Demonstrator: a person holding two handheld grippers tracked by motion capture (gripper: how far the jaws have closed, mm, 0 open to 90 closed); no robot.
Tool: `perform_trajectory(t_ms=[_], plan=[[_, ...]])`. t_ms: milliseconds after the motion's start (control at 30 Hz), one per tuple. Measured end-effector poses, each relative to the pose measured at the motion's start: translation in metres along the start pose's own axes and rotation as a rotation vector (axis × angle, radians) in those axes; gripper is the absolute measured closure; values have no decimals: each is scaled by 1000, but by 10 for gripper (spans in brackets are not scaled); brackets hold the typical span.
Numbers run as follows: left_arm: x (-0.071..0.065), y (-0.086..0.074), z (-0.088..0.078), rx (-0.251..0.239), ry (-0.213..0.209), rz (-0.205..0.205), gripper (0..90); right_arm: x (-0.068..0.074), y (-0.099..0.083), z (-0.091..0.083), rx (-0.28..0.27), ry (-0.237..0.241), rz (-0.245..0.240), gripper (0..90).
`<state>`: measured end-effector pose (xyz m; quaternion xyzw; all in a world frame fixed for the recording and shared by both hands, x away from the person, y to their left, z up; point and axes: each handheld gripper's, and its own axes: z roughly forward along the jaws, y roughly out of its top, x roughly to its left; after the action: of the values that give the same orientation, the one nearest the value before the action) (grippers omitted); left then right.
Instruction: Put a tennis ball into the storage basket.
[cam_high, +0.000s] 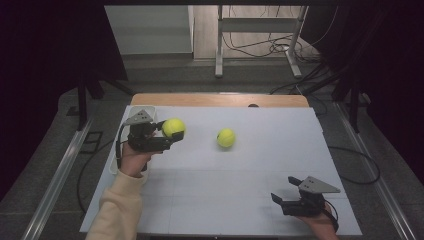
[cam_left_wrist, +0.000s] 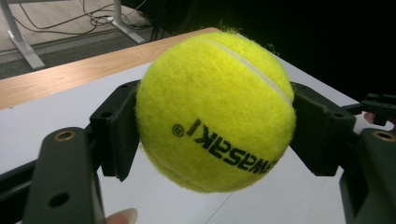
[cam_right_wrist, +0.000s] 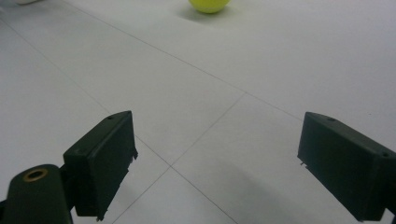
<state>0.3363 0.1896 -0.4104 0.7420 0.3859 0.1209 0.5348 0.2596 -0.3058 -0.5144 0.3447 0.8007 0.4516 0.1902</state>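
Observation:
My left gripper is shut on a yellow tennis ball at the left of the white table, held above the surface. In the left gripper view the ball sits squeezed between the two black pads, its black lettering upside down. A second yellow tennis ball lies loose on the table's middle, to the right of the held one. My right gripper rests near the front right corner with its jaws wide apart and nothing between them. The loose ball shows at the top edge of the right gripper view.
A white bin stands at the table's far left corner behind my left gripper. A wooden strip runs along the far edge. Beyond it stand a desk frame and cables on the floor. The other gripper peeks in at the right.

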Motion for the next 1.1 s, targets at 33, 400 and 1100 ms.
perform_trajectory(t_ms=[33,400,1100], plan=[[1,0,-1,-2,1,-1,265,0,0,0,0,0,0,116],[9,0,-11,-24,22,-23,265,0,0,0,-6,0,-5,116],[26,-3,-27,-43,99,-53,265,0,0,0,-3,3,-4,116]])
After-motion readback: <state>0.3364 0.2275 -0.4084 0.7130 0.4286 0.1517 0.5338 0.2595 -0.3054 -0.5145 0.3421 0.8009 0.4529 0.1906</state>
